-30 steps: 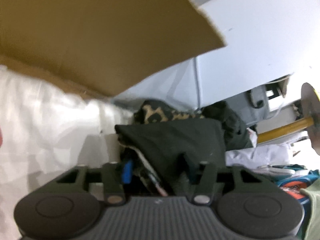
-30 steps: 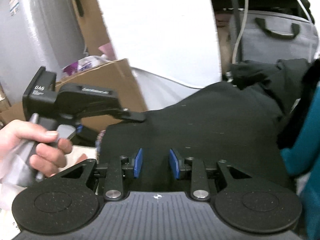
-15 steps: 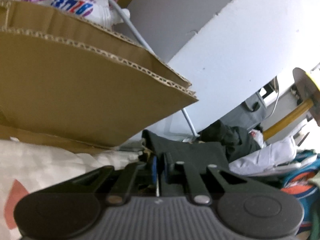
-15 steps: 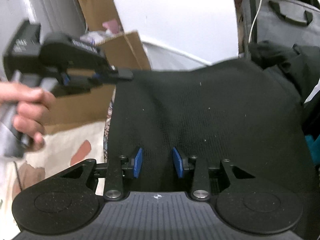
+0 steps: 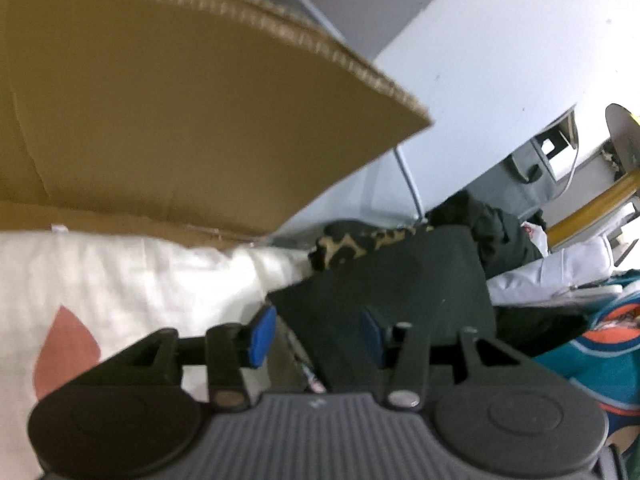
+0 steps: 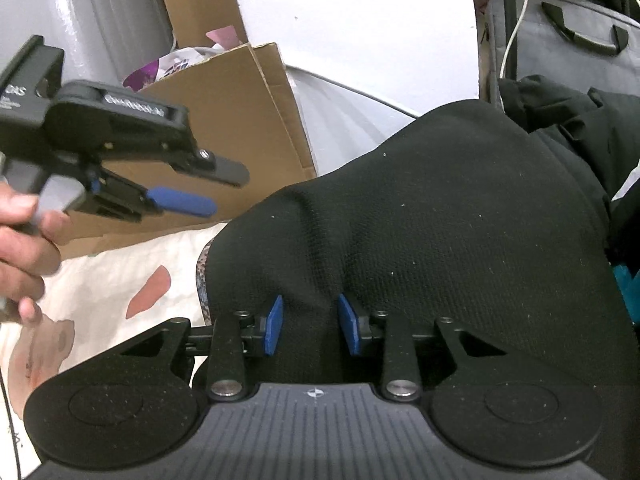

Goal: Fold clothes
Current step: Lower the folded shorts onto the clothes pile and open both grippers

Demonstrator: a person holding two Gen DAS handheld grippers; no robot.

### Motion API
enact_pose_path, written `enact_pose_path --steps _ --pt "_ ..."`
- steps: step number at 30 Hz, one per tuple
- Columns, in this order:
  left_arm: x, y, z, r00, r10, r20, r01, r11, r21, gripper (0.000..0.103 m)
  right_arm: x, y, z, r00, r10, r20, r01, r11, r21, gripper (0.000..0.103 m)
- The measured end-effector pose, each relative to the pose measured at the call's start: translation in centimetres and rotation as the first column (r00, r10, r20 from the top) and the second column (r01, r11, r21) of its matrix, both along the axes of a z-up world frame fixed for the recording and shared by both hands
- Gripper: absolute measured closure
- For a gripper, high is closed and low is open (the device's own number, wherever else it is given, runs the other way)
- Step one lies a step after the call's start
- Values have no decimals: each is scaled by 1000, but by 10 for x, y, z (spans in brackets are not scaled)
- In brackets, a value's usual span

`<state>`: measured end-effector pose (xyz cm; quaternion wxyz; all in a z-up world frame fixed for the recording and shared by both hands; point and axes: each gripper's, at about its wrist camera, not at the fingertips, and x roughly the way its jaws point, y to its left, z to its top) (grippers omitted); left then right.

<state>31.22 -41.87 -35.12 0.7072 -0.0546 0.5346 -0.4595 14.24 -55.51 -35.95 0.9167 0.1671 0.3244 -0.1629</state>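
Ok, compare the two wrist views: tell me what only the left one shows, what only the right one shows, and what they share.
Only the left wrist view shows the leopard-print cloth behind the black garment, a teal and orange garment, and a yellow pole.

Only the right wrist view shows the left gripper from the side, jaws opening and empty, the hand holding it, and a grey bag.

Both show the black garment, the cardboard box and the white sheet with pink shapes. The right gripper pinches the garment.

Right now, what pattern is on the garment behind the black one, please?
Leopard print, tan with dark spots; clearest in the left wrist view.
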Motion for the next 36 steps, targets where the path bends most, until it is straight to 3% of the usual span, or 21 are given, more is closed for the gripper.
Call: enact_pose_path --steps 5,13,15,19,20,30,31,34,36 --pt "-3 6 -19 995 10 -96 -10 1000 10 39 -2 -2 0 1000 5 -1 -5 1000 4 67" --pt "-10 4 -41 952 -32 -304 -7 992 -127 36 -5 -7 2 1000 -13 7 13 999 49 67" --pt "-11 0 -42 954 -38 -298 -4 990 -139 38 -6 -9 3 1000 -13 10 13 998 54 67" --pt "-7 -4 -39 956 -31 -291 -16 987 -158 60 -8 -11 3 1000 -12 17 11 997 70 67" --pt "-5 -5 -37 956 -28 -292 -24 985 -172 62 -8 -11 3 1000 -14 17 13 997 72 67" --pt "12 -30 -24 947 12 -320 -91 968 -233 62 -10 -15 4 999 -43 30 39 992 121 67" --pt "12 -34 -20 952 3 -305 -78 969 -233 64 -10 -15 4 998 -45 33 40 991 126 67" --pt "8 -44 2 985 -24 -170 -16 974 -227 91 -12 -17 5 998 -51 41 45 990 137 67" --pt "9 -39 12 993 10 -117 -38 970 -241 93 -13 -18 7 997 -59 50 52 989 142 67"
